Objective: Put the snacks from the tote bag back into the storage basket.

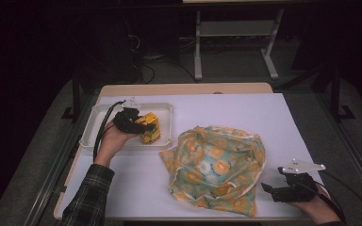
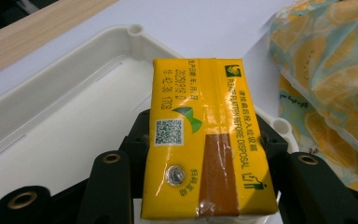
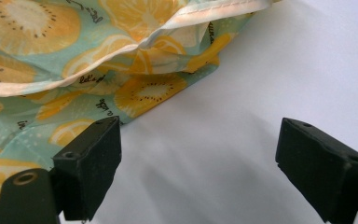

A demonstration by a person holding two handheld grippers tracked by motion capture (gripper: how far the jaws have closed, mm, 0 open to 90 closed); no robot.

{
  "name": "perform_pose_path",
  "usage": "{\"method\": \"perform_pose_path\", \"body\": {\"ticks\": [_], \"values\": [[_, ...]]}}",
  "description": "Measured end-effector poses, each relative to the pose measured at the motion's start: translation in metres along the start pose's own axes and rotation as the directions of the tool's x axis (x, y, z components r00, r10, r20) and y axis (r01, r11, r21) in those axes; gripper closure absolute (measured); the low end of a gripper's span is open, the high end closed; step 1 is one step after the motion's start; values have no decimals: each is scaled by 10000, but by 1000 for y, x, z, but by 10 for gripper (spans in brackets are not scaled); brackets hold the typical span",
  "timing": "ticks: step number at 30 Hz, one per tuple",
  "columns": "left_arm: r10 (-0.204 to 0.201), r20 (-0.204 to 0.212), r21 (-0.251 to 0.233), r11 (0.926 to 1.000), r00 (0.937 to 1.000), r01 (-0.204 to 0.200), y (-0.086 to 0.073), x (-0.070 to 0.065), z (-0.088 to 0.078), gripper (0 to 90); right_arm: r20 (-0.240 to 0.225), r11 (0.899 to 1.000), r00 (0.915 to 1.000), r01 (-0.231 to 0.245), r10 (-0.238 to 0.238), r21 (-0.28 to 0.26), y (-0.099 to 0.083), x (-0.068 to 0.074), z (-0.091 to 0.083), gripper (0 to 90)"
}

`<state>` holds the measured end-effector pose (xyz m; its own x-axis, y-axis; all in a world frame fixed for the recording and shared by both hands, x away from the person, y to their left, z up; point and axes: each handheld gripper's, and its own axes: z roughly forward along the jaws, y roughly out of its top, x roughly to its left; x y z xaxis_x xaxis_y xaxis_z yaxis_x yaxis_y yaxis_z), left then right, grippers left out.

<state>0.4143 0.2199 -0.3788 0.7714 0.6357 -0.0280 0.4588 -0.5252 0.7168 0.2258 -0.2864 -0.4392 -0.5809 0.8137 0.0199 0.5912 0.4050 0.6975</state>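
At the left of the desk [image 1: 273, 122], the left tool [image 1: 143, 123] is clenched on a yellow drink carton [image 2: 209, 140], 1 jaw on each long side, and holds it over the white tray [image 1: 99, 123]. In the left gripper view the carton lies lengthwise between the jaws, its printed face up and its far end pointing toward the tray's corner. The grip looks square and centred, so the carton should travel without swinging.

To the right of the tray, near the middle of the desk, lies the cloth bag [image 1: 217, 167] with its orange-slice print. It is slumped and folded on itself; from the high view I cannot tell where its mouth opens.

At the far right, the right tool [image 1: 273, 190] rests low beside the bag's near right corner with its jaws released and nothing between them. In the right gripper view the bag's white-piped hem [image 3: 121, 53] runs just ahead of the jaws, apart from them.

The step in hand seems to be carrying the carton to the bag. To do it well, the right tool should first pinch only the top layer of hem and lift it, so the mouth gapes. Then the left should bring the carton in narrow end first, low and level, and let go only once it sits well inside.
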Motion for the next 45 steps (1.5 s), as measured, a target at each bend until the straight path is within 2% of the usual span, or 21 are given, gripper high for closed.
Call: {"method": "perform_pose_path", "body": {"ticks": [1,4,13,16,17,19,25,28,31,35,38,41,45], "values": [[135,30,17,9999,9999,-135,0,1,0,520,-1,10000,10000,2,-2,3,0,0,0,138],[49,143,69,10000,9999,-50,-1,-1,-1,518,-1,10000,10000,-10,10,12,0,0,0,138],[157,340,125,9998,9993,-161,-3,-1,-2,509,1,10000,10000,-1,1,9,0,0,0,138],[17,526,-183,9998,9986,-7,-2,0,-5,498,-11,10000,10000,-7,7,25,1,0,0,138],[-154,570,-375,9991,9983,175,-1,-1,-7,484,-15,10000,10000,-17,17,31,1,0,0,138],[-67,552,-397,9992,9985,89,1,-1,-11,469,-25,10000,10000,-24,24,55,1,0,0,138],[-434,657,-705,9964,9969,480,4,0,-19,465,-28,10000,10000,2,-2,59,1,1,1,138],[-328,607,-567,9977,9976,362,8,2,-22,465,-51,10000,10000,-11,12,87,1,1,2,138],[-374,594,-704,9967,9975,416,14,3,-28,467,-47,9999,10000,-24,24,103,1,1,2,138],[-465,571,-838,9952,9973,512,22,6,-33,537,-55,9999,10000,-28,29,115,1,1,3,138],[-675,506,-868,9936,9964,717,25,11,-32,662,-64,9999,10000,-30,31,117,1,1,3,138],[-806,492,-644,9944,9955,837,27,16,-28,785,-74,9999,10000,-24,25,119,1,1,3,138],[-933,406,-675,9931,9948,959,29,21,-24,895,-80,9999,10000,-24,25,141,1,1,3,138]]}}
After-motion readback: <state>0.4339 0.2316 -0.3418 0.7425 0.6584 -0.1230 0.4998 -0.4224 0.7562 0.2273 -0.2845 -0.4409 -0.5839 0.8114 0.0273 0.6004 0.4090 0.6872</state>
